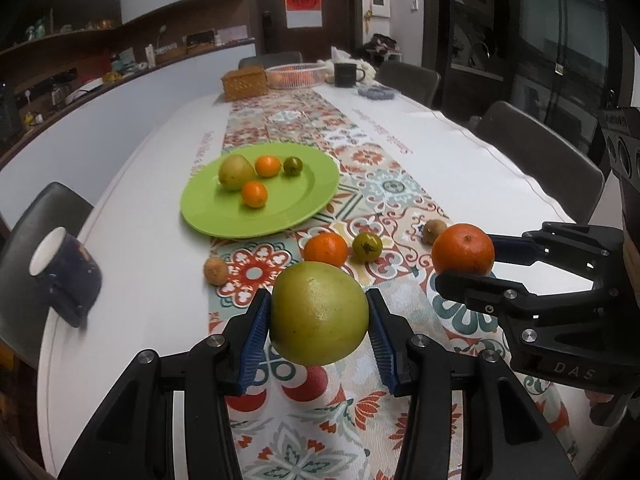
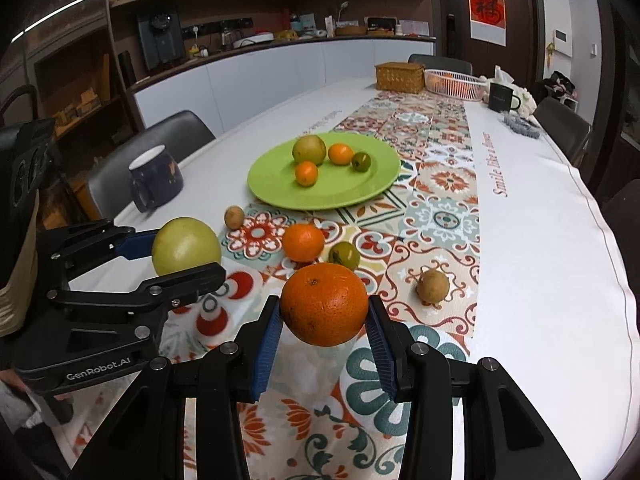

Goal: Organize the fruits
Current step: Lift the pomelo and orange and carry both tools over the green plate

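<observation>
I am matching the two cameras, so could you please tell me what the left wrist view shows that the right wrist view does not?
Only the left wrist view shows the dark chairs along the table's right side. Only the right wrist view shows the black appliance on the counter and the shelves above it. Both show the left tool shut on the large green fruit, the right tool shut on the orange, and the green plate with four fruits.

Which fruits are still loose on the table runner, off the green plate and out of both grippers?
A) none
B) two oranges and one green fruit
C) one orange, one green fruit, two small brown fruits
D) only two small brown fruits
C: on the runner short of the green plate lie an orange, a small green fruit and two brown fruits.
</observation>
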